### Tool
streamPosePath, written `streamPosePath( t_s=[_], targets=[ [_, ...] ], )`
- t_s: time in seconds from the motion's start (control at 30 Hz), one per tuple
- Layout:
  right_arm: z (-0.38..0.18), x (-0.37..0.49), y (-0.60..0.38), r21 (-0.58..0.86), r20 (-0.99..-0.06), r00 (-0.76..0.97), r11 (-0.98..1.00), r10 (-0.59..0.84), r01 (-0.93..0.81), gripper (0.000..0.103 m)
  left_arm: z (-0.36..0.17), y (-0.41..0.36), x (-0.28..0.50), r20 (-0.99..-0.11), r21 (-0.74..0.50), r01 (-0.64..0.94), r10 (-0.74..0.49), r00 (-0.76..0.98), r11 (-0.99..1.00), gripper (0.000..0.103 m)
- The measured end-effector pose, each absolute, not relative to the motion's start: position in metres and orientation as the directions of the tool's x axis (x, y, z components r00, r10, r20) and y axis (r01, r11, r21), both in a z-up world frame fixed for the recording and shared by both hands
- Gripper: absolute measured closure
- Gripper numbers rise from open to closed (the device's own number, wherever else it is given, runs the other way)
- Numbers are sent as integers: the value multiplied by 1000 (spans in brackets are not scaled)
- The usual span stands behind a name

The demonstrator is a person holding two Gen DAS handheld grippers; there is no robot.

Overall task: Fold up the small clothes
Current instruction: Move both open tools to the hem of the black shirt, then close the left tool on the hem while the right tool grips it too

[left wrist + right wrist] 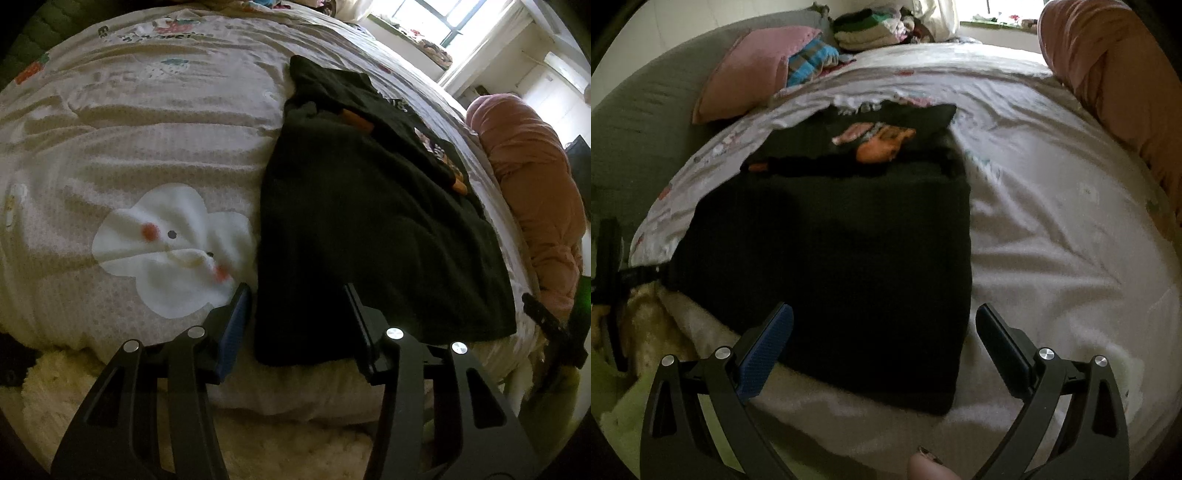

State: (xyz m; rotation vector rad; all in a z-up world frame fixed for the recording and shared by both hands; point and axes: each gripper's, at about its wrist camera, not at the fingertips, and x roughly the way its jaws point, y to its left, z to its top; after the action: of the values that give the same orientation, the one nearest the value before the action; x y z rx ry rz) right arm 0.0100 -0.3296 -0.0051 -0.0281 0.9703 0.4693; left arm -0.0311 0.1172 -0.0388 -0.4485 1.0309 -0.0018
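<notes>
A dark green-black garment (369,229) lies flat on the bed, partly folded, with an orange printed patch showing at its far end (882,146). My left gripper (295,291) is open, hovering over the garment's near left corner at the bed edge. My right gripper (884,314) is open, with the garment's near right corner (923,369) between its fingers and nothing gripped. The right gripper's arm shows at the right edge of the left wrist view (550,325); the left one shows at the left edge of the right wrist view (613,258).
The bed has a pale patterned sheet (147,129) with a white cloud-face print (173,247). A rolled pink quilt (1115,85) lies along the right side. A pink pillow (750,74) and a pile of folded clothes (871,29) sit at the far end. A fluffy cream rug (258,450) lies below.
</notes>
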Motion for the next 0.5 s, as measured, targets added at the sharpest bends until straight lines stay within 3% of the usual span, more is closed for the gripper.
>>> streamPosePath(
  t_s=[0.3, 0.33, 0.43, 0.5],
  targets=[
    [-18, 0, -342, 222, -826, 406, 888, 390, -403, 5, -43, 119, -32, -826, -365, -209, -212, 522, 907, 62],
    [-19, 0, -343, 227, -829, 401, 889, 391, -397, 7, -43, 119, -32, -826, -365, -208, -212, 522, 908, 62],
    [-26, 1, -348, 261, -835, 375, 890, 402, -374, 30, -46, 121, -32, -825, -367, -208, -214, 522, 907, 62],
    [-32, 3, -352, 281, -839, 359, 890, 409, -358, 32, -46, 120, -32, -827, -363, -206, -212, 521, 909, 62]
  ],
)
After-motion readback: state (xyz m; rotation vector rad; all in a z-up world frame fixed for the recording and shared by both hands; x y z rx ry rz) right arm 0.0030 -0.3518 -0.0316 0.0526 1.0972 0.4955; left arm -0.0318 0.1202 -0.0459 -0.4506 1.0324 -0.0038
